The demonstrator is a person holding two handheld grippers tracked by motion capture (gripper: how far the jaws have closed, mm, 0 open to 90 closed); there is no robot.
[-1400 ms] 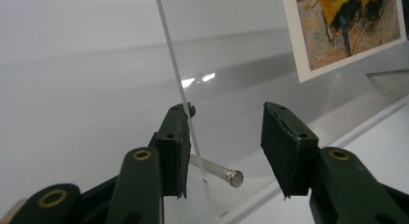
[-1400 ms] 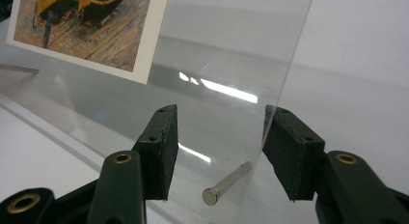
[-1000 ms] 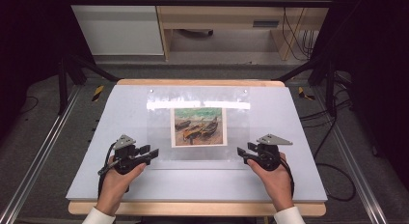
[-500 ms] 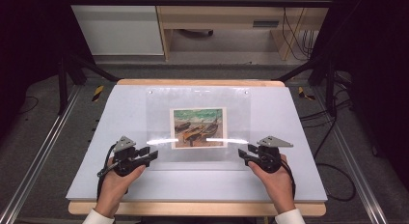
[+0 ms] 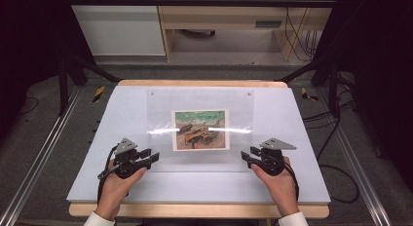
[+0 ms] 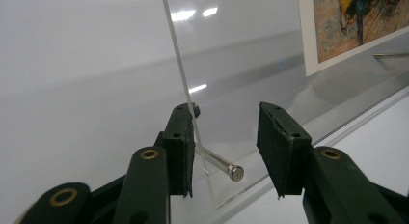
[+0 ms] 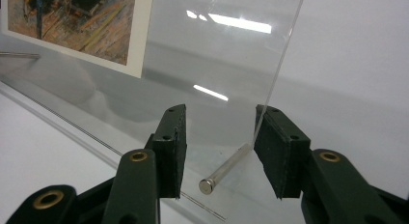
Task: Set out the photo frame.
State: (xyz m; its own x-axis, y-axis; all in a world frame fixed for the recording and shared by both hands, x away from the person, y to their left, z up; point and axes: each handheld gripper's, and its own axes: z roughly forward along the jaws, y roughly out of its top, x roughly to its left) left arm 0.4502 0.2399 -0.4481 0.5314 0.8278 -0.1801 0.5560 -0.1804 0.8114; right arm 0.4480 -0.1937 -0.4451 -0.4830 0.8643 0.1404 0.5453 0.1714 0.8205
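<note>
Clear sheet rests over the picture, both grippers at its near corners.
Left gripper and right gripper have wide fingers; each should close gently beside its metal pin.

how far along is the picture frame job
Done: the picture lies between clear sheets on the table. In hand: the left hand-held gripper and the right hand-held gripper are open around metal pins at the near corners. Probably left: seating or removing those pins.
</note>
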